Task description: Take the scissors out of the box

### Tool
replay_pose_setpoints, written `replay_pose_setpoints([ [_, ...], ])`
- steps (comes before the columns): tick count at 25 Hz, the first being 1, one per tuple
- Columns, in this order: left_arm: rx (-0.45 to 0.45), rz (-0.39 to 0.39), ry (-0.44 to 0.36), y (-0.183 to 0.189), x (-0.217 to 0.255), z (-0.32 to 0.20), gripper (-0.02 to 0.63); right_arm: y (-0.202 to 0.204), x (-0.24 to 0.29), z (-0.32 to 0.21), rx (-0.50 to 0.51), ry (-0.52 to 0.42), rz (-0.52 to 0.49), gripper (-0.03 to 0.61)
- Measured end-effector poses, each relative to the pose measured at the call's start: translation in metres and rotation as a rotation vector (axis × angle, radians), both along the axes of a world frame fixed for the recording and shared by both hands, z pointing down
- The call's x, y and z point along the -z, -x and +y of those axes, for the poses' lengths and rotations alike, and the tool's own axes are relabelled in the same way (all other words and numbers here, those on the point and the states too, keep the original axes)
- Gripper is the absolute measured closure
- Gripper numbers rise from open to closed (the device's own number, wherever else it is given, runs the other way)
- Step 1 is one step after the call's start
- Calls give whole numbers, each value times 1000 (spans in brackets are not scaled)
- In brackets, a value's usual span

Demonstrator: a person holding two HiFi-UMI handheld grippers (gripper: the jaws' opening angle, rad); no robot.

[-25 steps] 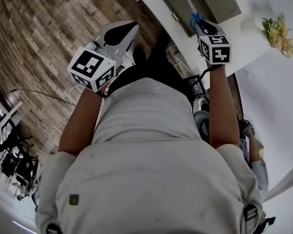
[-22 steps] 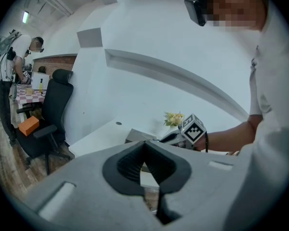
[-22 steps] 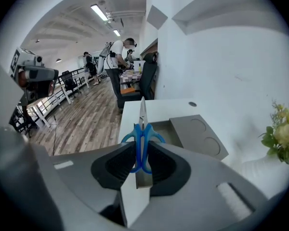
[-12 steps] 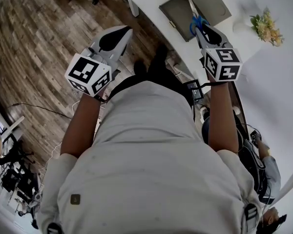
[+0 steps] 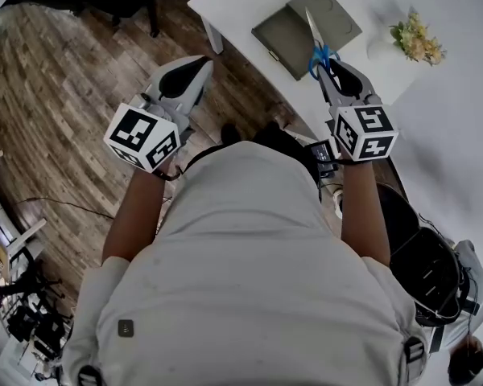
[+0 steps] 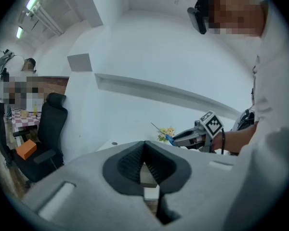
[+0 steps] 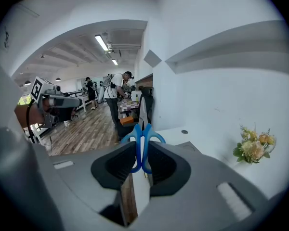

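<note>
The scissors (image 5: 313, 37) are gripped by their blue handles in the right gripper (image 5: 328, 61), with the closed blades pointing away from the person over the open grey box (image 5: 278, 37) at the near left end of the white worktop (image 5: 435, 103). They look already lifted clear of the box, so the step in hand is judged to be carrying them away and setting them down. To do that well, the person should keep the grip firm and steady, because the smooth handle loops could pivot between the pads. The blade tip should stay above the box's rim until it is past it. The carry should also steer clear of the flowers (image 5: 417, 39) on the far right. In the right gripper view the fingers (image 7: 116, 163) are closed onto the scissors (image 7: 142, 143), parted only by the two handle loops pressed between the pads. The left gripper (image 5: 197, 64) hangs over the wooden floor (image 5: 56, 63), well to the left of the worktop. Its fingers (image 6: 126, 163) meet at the tips and hold nothing, and it touches nothing.
</note>
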State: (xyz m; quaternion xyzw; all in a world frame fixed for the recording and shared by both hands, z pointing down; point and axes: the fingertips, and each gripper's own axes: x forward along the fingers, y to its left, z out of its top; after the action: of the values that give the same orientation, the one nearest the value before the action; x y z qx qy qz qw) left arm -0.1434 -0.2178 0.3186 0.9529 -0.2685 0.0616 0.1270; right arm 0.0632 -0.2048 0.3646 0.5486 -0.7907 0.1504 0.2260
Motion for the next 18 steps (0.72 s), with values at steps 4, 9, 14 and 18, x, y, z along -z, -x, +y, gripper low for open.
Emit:
replay_pose_setpoints([
  [4, -12, -8, -28, -26, 7, 6, 609, -22, 7, 9, -2, -35, -16, 480],
  [9, -10, -27, -53, -59, 14, 12, 609, -49, 15, 20, 8, -82, -45, 480],
  [14, -11, -41, -54, -100, 16, 31, 609, -77, 20, 40, 32, -95, -70, 480],
  [18, -11, -63, -30, -134, 1, 63, 609, -95, 15, 70, 71, -92, -91, 480],
])
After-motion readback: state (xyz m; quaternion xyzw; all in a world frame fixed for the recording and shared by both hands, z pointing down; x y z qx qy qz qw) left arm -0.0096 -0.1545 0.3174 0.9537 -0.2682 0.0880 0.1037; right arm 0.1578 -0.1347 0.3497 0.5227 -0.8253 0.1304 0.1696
